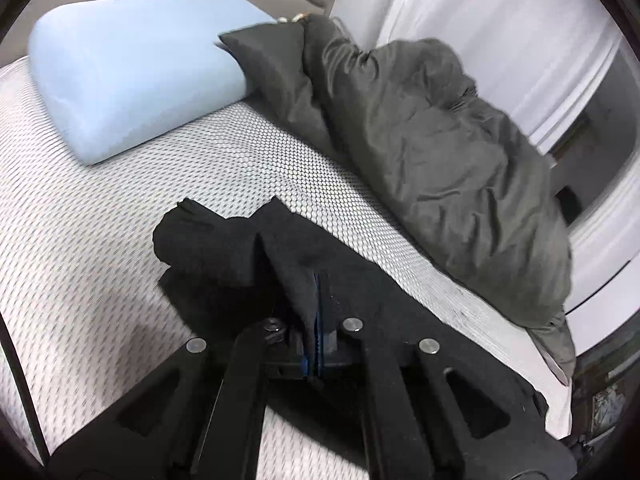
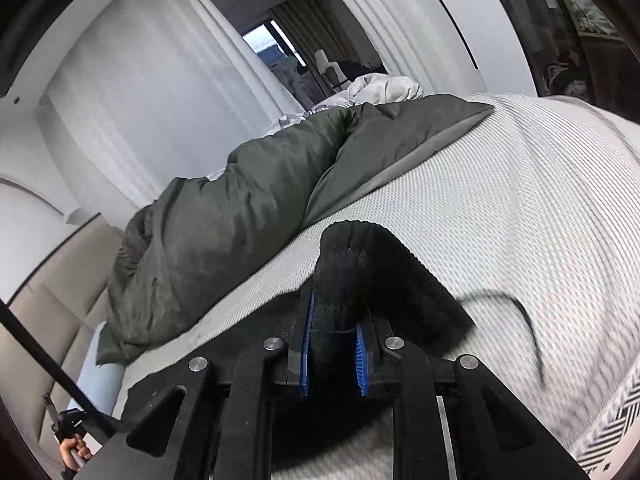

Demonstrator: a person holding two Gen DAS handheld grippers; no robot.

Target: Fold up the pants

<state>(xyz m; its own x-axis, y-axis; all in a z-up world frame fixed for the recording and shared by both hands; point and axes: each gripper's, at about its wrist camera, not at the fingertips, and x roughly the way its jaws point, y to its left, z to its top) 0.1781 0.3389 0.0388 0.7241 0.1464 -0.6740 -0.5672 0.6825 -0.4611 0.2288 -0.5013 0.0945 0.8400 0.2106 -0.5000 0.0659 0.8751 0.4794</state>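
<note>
Left wrist view: left gripper [image 1: 316,320] fully closed, thin fold of black pants [image 1: 224,264] pinched between the fingers, cloth lifted over the bed [image 1: 100,240]. Right wrist view: right gripper [image 2: 334,344] clamped narrowly on a thicker ribbed bunch, probably the waistband. Likely mid-fold. Best kept level and taut between both grips, carried clear of the duvet [image 2: 224,216] and pillow [image 1: 132,72], then lowered evenly.
</note>
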